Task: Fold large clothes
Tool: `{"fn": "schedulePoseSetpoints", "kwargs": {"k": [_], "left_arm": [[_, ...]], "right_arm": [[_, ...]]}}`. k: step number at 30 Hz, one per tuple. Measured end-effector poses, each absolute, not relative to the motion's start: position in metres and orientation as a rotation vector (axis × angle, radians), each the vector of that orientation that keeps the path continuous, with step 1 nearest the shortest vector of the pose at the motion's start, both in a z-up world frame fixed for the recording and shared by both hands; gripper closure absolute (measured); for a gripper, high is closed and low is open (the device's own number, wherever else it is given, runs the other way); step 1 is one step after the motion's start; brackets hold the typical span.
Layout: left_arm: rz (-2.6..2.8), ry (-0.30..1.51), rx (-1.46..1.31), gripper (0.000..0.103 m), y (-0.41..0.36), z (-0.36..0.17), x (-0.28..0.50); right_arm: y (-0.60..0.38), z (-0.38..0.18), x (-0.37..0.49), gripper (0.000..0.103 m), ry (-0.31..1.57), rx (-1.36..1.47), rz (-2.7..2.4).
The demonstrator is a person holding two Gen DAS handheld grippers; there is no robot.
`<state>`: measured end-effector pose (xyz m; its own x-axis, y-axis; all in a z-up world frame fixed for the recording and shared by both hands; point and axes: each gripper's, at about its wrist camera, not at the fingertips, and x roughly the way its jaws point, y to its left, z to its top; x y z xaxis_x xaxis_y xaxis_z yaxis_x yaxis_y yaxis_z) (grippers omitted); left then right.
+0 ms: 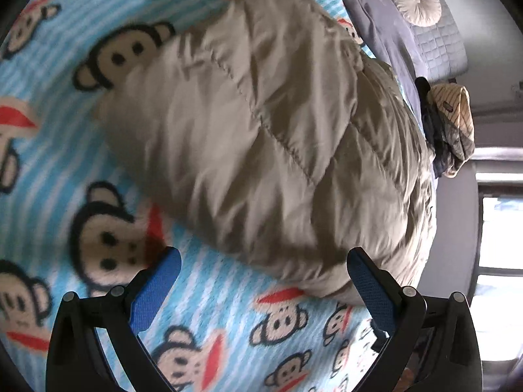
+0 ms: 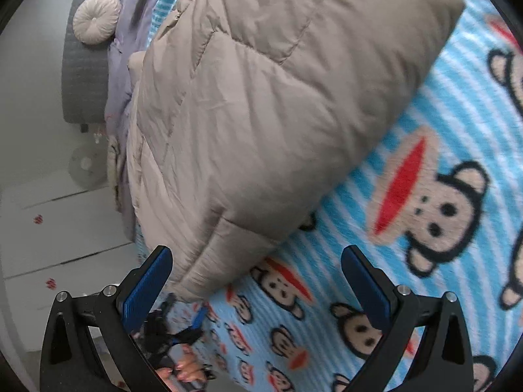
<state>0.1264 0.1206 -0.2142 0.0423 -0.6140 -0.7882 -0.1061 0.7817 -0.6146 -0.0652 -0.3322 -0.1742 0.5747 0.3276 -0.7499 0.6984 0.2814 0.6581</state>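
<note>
A large beige quilted puffer jacket (image 1: 261, 130) lies folded in a thick bundle on a blue striped blanket with monkey faces (image 1: 212, 307). My left gripper (image 1: 263, 281) is open and empty, just above the blanket at the bundle's near edge. In the right wrist view the jacket (image 2: 261, 114) fills the middle. My right gripper (image 2: 256, 277) is open and empty, its left finger beside the bundle's near corner. The other gripper and the hand holding it (image 2: 183, 343) show low between the fingers.
A grey-lilac duvet (image 1: 385, 26) and a round cream cushion (image 1: 415, 0) lie at the bed's far side by a grey quilted headboard (image 2: 81, 75). A pile of clothes (image 1: 447, 124) sits at the bed edge. White floor (image 2: 49, 245) lies beyond the edge.
</note>
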Motion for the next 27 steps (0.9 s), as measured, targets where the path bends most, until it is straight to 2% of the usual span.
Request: {"fn": "schedulePoseSetpoints", "kwargs": {"k": [21, 22, 23, 24, 25, 26, 27], "left_arm": [[-0.358, 1.416, -0.627, 0.003, 0.070, -0.223, 0.182], [-0.349, 1.410, -0.628, 0.021, 0.070, -0.222, 0.182], [-0.363, 1.403, -0.645, 0.044, 0.070, -0.219, 0.183], [-0.378, 1.395, -0.661, 0.055, 0.070, -0.216, 0.183], [-0.408, 1.374, -0.677, 0.072, 0.071, -0.210, 0.182], [-0.431, 1.356, -0.674, 0.081, 0.073, -0.205, 0.180], [-0.458, 1.330, -0.655, 0.082, 0.074, -0.195, 0.178]], "right_arm": [[-0.342, -0.214, 0.001, 0.000, 0.854, 1.439, -0.194], [-0.342, -0.215, 0.001, 0.000, 0.851, 1.449, -0.201], [-0.341, -0.215, 0.000, 0.000, 0.845, 1.464, -0.210], [-0.340, -0.215, -0.001, 0.001, 0.840, 1.474, -0.214], [-0.339, -0.213, -0.002, 0.009, 0.833, 1.484, -0.221], [-0.339, -0.211, -0.005, 0.021, 0.837, 1.486, -0.233], [-0.338, -0.210, -0.007, 0.049, 0.845, 1.486, -0.250]]}}
